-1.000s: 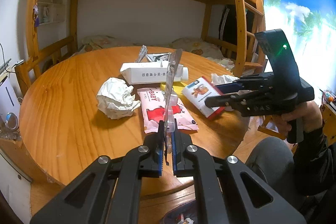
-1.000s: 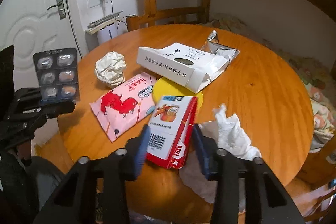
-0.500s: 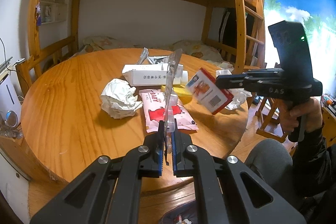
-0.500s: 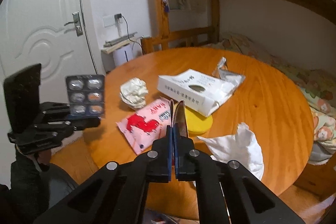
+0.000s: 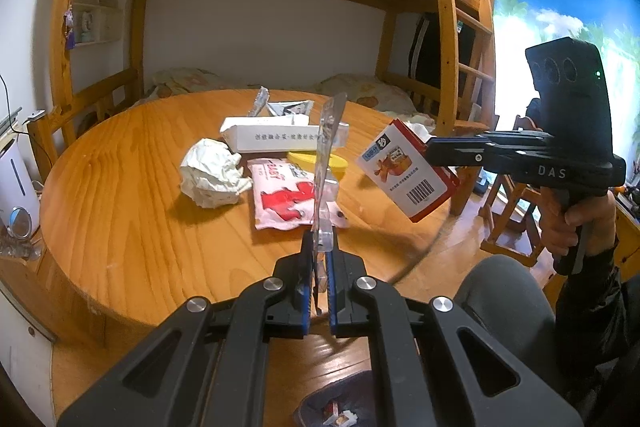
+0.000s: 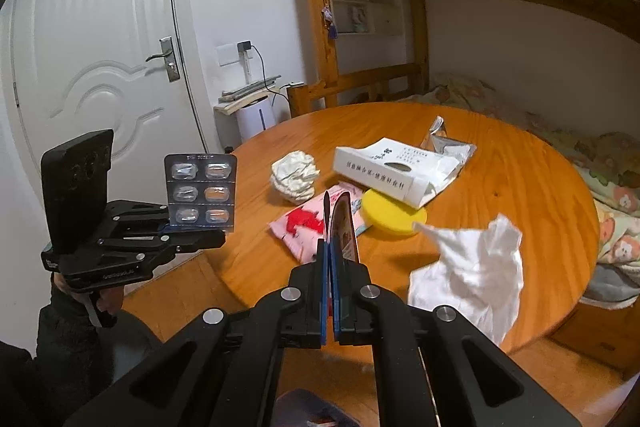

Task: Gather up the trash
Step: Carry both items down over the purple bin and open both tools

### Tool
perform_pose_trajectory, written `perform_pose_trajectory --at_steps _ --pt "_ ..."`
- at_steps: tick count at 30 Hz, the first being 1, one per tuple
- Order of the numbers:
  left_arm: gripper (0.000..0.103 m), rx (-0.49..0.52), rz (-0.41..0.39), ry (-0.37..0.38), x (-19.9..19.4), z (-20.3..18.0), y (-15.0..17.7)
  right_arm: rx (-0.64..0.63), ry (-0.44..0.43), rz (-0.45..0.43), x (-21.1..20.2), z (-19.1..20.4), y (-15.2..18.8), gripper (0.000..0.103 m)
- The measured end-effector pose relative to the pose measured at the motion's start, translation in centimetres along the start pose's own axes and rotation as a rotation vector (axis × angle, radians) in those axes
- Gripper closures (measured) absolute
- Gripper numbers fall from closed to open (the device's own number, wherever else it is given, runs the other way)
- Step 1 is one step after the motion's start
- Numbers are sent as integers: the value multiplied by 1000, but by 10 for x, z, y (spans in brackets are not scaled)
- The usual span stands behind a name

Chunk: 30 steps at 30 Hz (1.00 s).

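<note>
Trash lies scattered on the round wooden bench (image 5: 120, 195), and two pieces are already off it. The left hand-held gripper (image 5: 320, 259) is clamped on the bottom edge of a blister pack (image 6: 200, 193), which stands upright above its jaws; in the right wrist view the pack shows six pockets and hangs in the air off the bench's near edge. The right hand-held gripper (image 6: 329, 259) is pressed tight on a small red and white carton (image 5: 408, 173) with a barcode, held tilted in the air over the bench's near right edge. A hand (image 5: 576, 227) in a dark sleeve grips that tool's handle.

On the bench rest a crumpled paper ball (image 5: 212, 177), a pink BABY packet (image 5: 286, 197) just beside it, a yellow round lid (image 6: 392, 213) partly under a long white box (image 6: 384, 169), and a silver foil wrapper (image 6: 444, 139) behind the box. A white tissue (image 6: 476, 267) sits at the bench's near edge, well apart from the paper ball. Below, between the tools, a bin (image 5: 340, 407) with scraps in it shows on the floor.
</note>
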<state>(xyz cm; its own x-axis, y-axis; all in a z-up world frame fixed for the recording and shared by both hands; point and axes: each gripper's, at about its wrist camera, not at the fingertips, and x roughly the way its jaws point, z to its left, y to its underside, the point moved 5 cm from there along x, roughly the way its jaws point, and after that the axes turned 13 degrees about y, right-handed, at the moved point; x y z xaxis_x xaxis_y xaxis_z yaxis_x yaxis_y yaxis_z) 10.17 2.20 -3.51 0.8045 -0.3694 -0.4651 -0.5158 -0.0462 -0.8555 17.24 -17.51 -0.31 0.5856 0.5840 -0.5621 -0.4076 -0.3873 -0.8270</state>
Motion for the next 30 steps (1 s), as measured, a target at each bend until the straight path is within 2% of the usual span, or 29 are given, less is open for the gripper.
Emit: perform_pose_trajectory --at_steps 11,17,21,27,30 --pt "96 22 55 58 0 -32 21 28 -40 14 -22 4 36 96" --pt "96 25 110 106 6 -47 45 29 -70 22 -32 6 50 96" --pt "96 17 146 137 11 -53 65 9 -79 59 -30 10 68 96" --pt "96 1 257 147 26 -47 101 -12 -105 153 -12 19 100 96" --pt "96 2 327 124 39 -42 119 -28 -118 194 -1 26 113 96"
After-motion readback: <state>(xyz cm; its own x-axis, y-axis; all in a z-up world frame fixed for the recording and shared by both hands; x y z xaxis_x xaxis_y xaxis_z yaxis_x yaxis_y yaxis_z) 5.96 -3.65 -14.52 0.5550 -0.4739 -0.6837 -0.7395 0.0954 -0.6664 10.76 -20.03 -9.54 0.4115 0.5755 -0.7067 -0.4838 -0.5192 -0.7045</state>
